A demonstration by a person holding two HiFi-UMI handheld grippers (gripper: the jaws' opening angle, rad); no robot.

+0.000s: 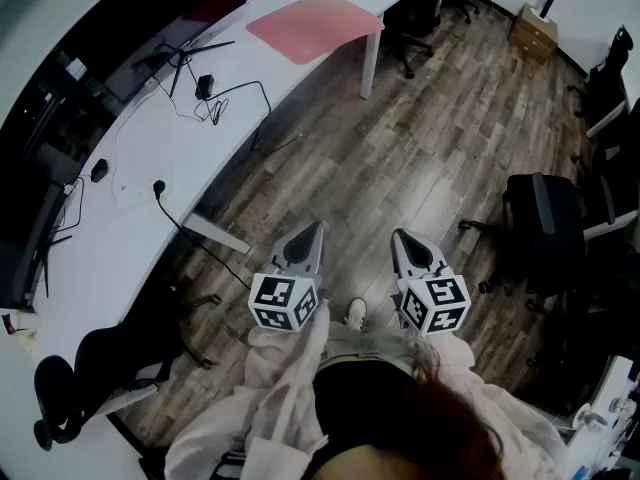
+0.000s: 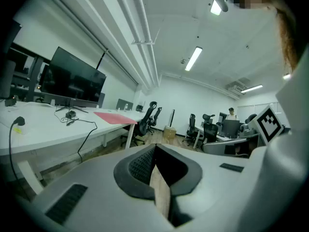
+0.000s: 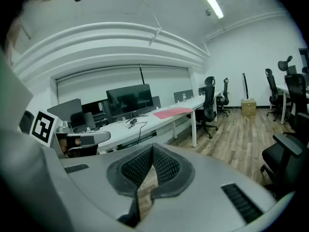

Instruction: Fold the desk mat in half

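pink desk mat (image 1: 315,25) lies flat at the far end of the long white bench (image 1: 120,148), well apart from both grippers. the left gripper (image 1: 316,226) and right gripper (image 1: 397,235) hang side by side over the wooden floor (image 1: 400,148), their fingers (image 2: 139,164) closed on nothing.

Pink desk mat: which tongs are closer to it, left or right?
Left. The left tongs point almost straight at the mat from far off; the right tongs are beside them, farther to the side.
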